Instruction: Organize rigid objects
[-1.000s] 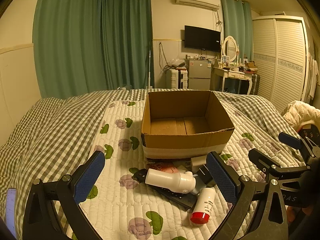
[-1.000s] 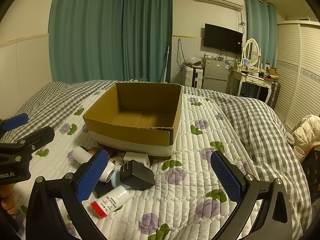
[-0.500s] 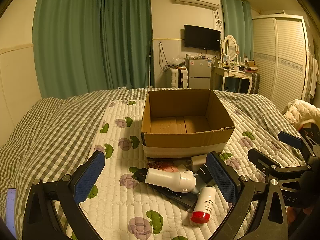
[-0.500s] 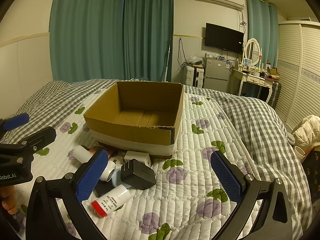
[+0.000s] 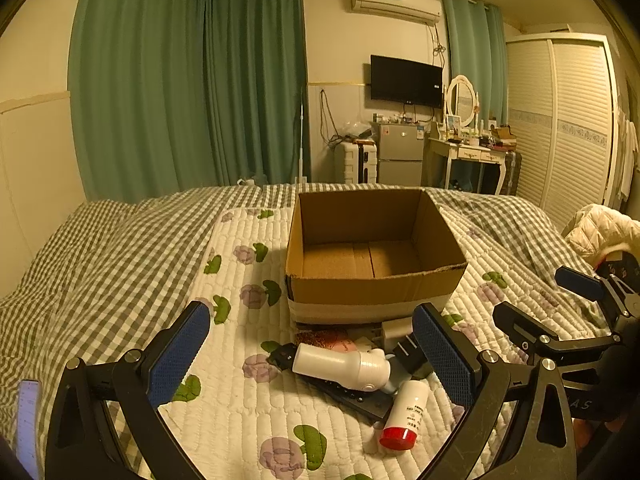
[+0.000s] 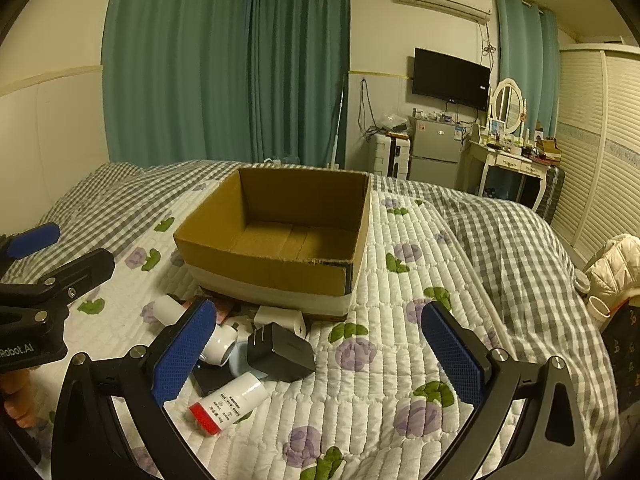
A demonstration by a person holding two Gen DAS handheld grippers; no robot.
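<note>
An open, empty cardboard box [image 5: 372, 280] [image 6: 280, 268] stands on the quilted bed. In front of it lies a small pile: a white bottle [image 5: 340, 366] [image 6: 218, 342] on its side, a white tube with a red cap [image 5: 404, 416] [image 6: 228, 402], a black charger plug [image 6: 278, 352] [image 5: 408, 354], a white adapter [image 6: 280, 318] [image 5: 394, 330], and a black flat remote [image 5: 344, 394]. My left gripper [image 5: 312, 356] is open, hovering just above and before the pile. My right gripper [image 6: 320, 354] is open and empty, to the right of the pile.
The white floral quilt [image 6: 400, 360] lies over a checked blanket [image 5: 100, 248]. A cream jacket [image 5: 600, 232] lies at the bed's right edge. A fridge, dresser and wardrobe stand at the far wall.
Almost nothing has changed. The right wrist view has shifted very slightly; both grippers stay open and the objects lie where they were.
</note>
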